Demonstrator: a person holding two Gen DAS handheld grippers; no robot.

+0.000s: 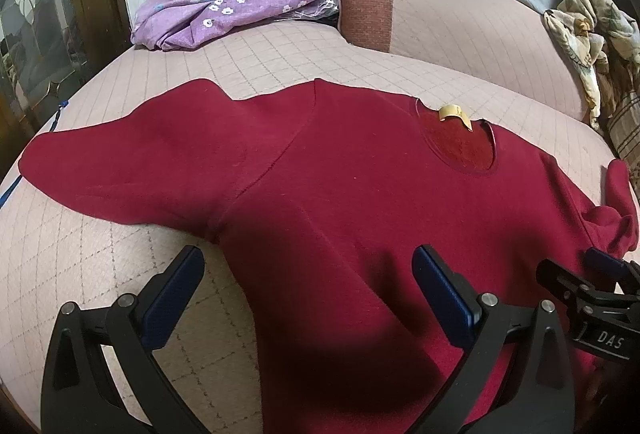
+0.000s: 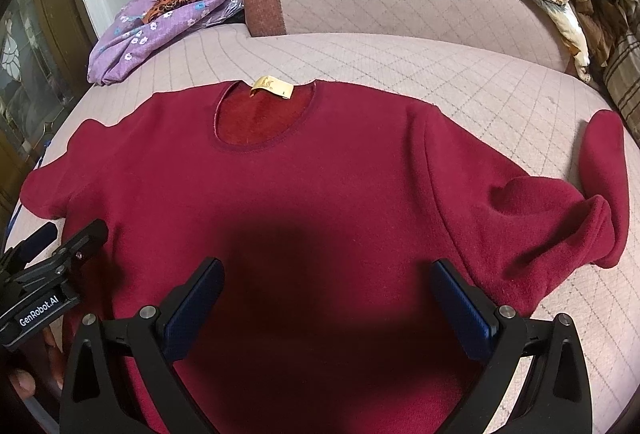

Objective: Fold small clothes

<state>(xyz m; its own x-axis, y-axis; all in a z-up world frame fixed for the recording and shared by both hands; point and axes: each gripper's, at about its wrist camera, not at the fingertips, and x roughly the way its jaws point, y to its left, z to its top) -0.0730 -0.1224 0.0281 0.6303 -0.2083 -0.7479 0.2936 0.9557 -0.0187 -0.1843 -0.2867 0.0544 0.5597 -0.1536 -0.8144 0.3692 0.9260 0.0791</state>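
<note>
A dark red long-sleeved sweater (image 1: 340, 173) lies front up on the pink quilted bed (image 1: 260, 49), its neck with a yellow label (image 1: 454, 113) pointing away from me. My left gripper (image 1: 310, 274) hovers open over the hem side, near the armpit of the spread left sleeve (image 1: 140, 161). In the right wrist view the sweater (image 2: 320, 173) fills the middle, and its right sleeve (image 2: 600, 193) is bunched and doubled back. My right gripper (image 2: 328, 294) is open above the lower body, holding nothing. The left gripper (image 2: 60, 238) shows at the left edge.
A purple floral cloth (image 1: 208, 5) with an orange patterned piece on top lies at the back left. A pink bolster (image 1: 440, 17) runs along the back, with a crumpled patterned blanket (image 1: 588, 33) at the right. A glass-door cabinet (image 1: 36, 13) stands on the left.
</note>
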